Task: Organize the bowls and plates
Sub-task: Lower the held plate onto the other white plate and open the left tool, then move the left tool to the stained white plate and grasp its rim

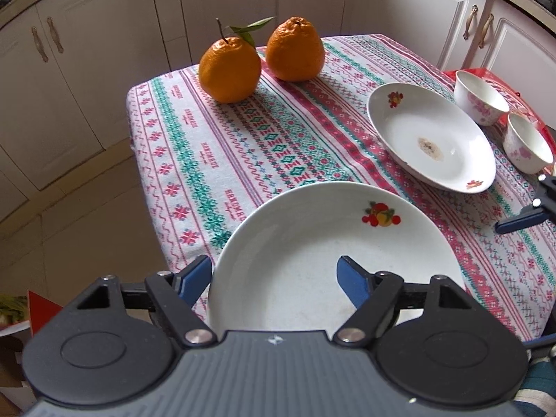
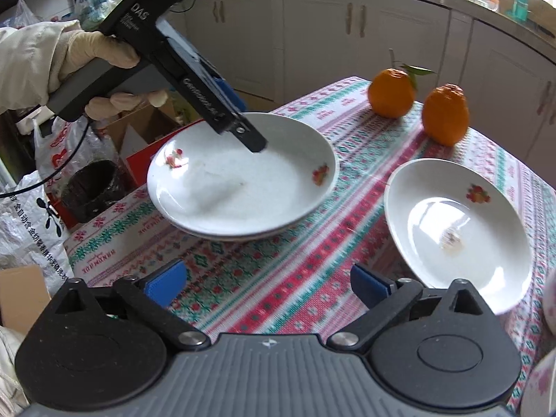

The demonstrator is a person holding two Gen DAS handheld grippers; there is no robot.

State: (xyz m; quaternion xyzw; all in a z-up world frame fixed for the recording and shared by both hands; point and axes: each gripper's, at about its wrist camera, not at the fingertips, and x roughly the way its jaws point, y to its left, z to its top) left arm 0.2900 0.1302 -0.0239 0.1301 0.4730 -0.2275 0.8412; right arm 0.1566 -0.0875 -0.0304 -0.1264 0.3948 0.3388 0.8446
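Near fruit-print plate sits at the table's near-left corner, stacked on another plate whose rim shows underneath in the right wrist view; left gripper straddles its rim, one blue pad outside and one over the bowl, jaws parted and not pressing on it. Second fruit-print plate lies apart to the right on the patterned tablecloth, two pink-flower bowls just beyond it. Right gripper hovers over bare cloth between the plates, jaws wide and empty; two oranges at the far edge.
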